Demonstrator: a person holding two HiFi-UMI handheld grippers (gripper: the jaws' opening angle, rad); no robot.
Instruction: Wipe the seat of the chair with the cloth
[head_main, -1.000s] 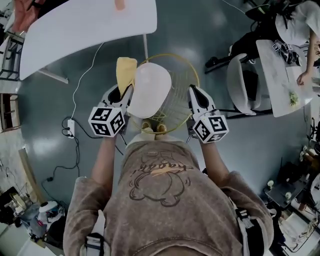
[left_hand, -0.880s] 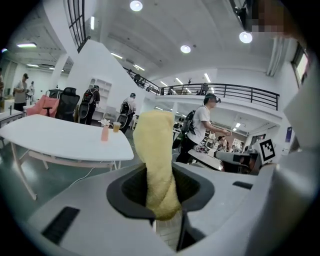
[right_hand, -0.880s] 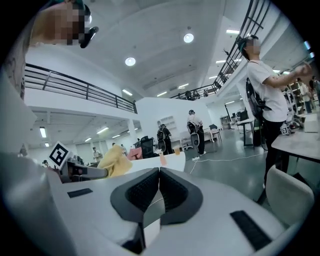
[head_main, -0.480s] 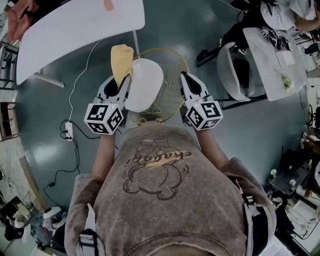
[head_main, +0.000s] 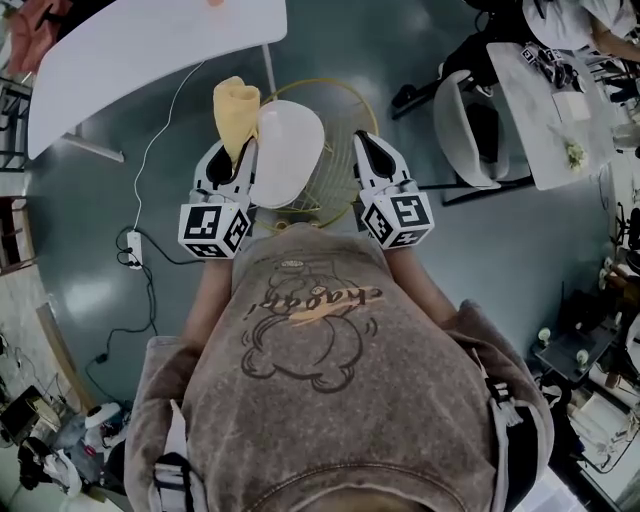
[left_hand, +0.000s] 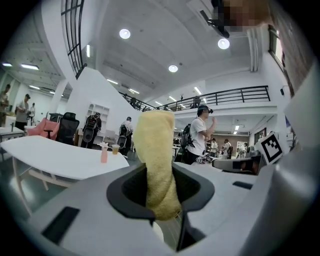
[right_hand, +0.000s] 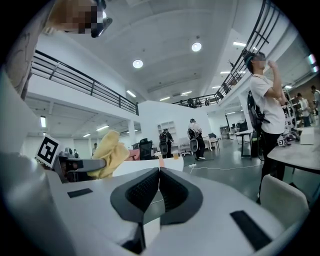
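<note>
A yellow cloth (head_main: 236, 112) stands up out of my left gripper (head_main: 240, 158), which is shut on it; in the left gripper view the cloth (left_hand: 157, 165) fills the gap between the jaws. Between my two grippers is the chair with a white seat (head_main: 290, 150) and a yellow wire frame (head_main: 335, 190). My right gripper (head_main: 366, 152) is held at the chair's right side, jaws closed with nothing between them (right_hand: 158, 181). From the right gripper view the cloth (right_hand: 108, 152) shows at the left. Both grippers point up and outward, above the seat.
A long white table (head_main: 150, 50) stands ahead on the left, with a cable (head_main: 150, 190) running to a power strip on the floor. A white chair (head_main: 455, 140) and another table (head_main: 560, 110) with people are at the right. Several people stand farther off.
In the head view both grippers and the chair have shifted up and a little left. The left gripper keeps its hold on the cloth.
</note>
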